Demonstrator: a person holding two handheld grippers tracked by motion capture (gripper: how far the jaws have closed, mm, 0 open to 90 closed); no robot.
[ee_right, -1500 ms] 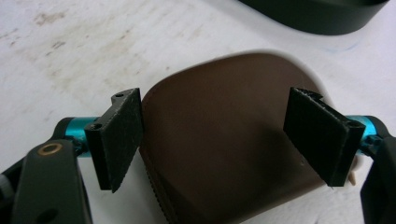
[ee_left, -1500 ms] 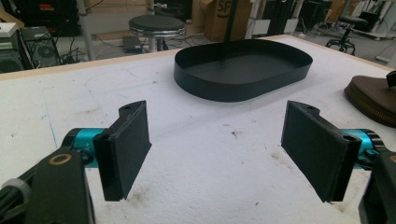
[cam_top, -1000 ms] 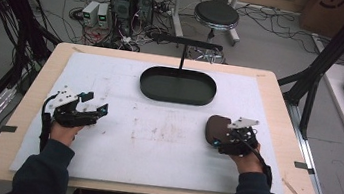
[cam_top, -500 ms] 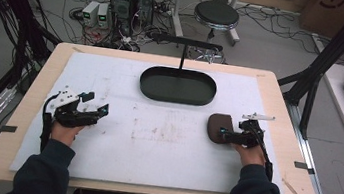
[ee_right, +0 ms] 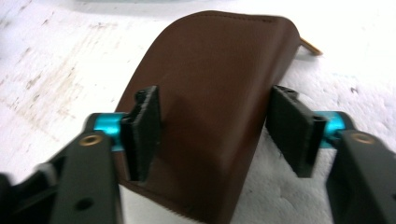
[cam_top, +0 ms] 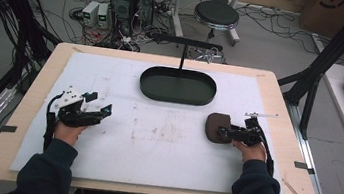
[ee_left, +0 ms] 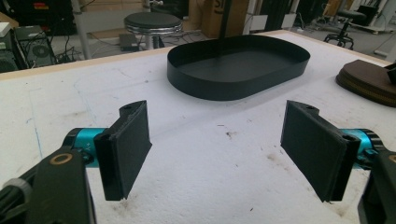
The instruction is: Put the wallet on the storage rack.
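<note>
A brown leather pouch lies flat on the white mat, right of centre. My right gripper points left at its near edge. In the right gripper view the pouch lies under and between the jaws, which stand wide apart, and the right gripper is open. My left gripper rests on the mat at the left, pointing right. The left gripper is open with nothing but bare mat between its pads. A black oval tray sits at the back centre, and its inside looks empty in the left gripper view.
The white mat covers most of the wooden table. A black stand with a horizontal arm rises behind the tray. From the left gripper view the tray is ahead and the pouch far right.
My right gripper has turned to point left and drawn back a little from over the pouch toward its right edge. The pouch and the left gripper have hardly moved.
</note>
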